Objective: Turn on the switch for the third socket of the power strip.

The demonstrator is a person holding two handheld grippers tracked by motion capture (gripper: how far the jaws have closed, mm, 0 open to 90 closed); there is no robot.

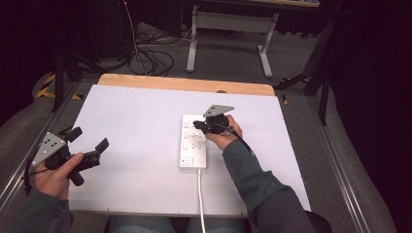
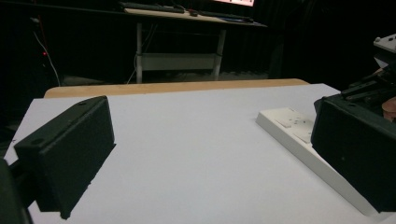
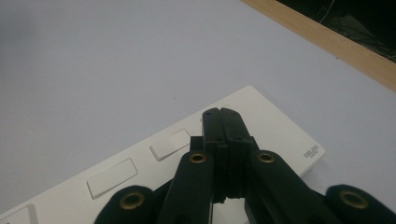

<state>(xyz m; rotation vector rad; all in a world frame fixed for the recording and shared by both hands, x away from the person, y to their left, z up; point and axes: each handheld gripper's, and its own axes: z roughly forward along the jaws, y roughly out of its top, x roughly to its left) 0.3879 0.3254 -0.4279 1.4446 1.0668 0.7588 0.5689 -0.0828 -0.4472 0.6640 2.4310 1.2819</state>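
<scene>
A white power strip (image 1: 193, 143) lies lengthwise in the middle of the white table, its cord running toward the near edge. It shows several rocker switches (image 3: 170, 144) and sockets. My right gripper (image 1: 199, 125) hovers over the strip's far end, jaws pressed together with nothing between them; in the right gripper view its closed tips (image 3: 221, 115) sit just above the strip's top face near a switch. My left gripper (image 1: 88, 143) rests at the table's left edge, jaws spread wide and empty. In the left gripper view the strip (image 2: 299, 137) lies to the right beyond the jaws.
The white tabletop (image 1: 141, 126) has a wooden strip (image 1: 184, 83) along its far edge. The white cord (image 1: 200, 194) runs off the near edge. Beyond the table stand a desk frame (image 1: 228, 34) and loose cables on the floor.
</scene>
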